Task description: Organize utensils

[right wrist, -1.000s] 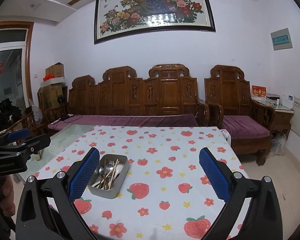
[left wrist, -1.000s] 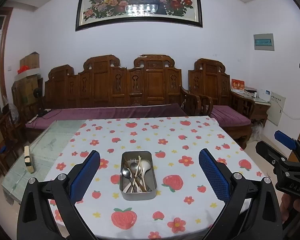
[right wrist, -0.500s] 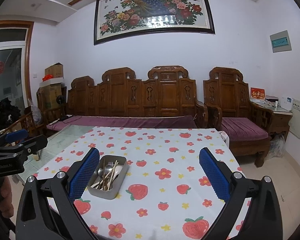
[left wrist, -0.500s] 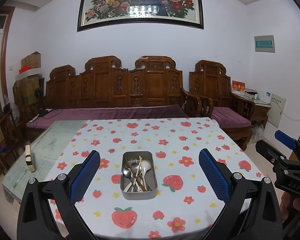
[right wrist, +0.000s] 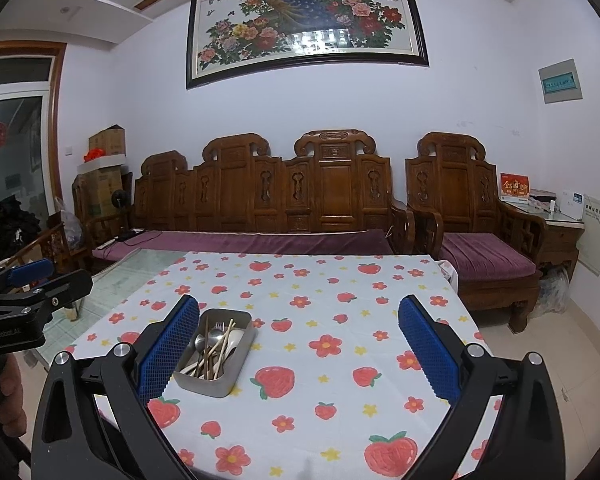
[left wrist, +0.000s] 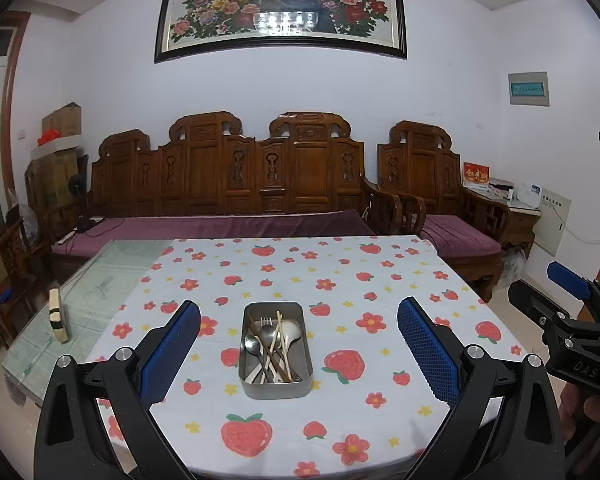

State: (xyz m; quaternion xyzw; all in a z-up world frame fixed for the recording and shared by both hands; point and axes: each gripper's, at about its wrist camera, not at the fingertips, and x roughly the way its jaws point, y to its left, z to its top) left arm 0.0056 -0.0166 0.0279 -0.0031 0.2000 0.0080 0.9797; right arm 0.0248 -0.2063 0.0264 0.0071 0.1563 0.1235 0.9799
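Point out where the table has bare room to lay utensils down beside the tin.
Bare tablecloth lies on every side of the metal tin: widest beyond it toward the sofa and to its right. The glass strip on the left holds only a small block. The tin itself is crowded with spoons, a fork and chopsticks.

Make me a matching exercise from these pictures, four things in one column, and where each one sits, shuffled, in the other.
Things:
1. Rectangular metal tin of utensils
2. Framed peacock-and-flowers painting
3. Small tan block with a dark band
4. Long purple cushion

Places:
A. on the carved wooden bench
B. on the bare glass part of the table
C. on the strawberry-print tablecloth
D. high on the white wall

Pairs: 1-C, 2-D, 3-B, 4-A
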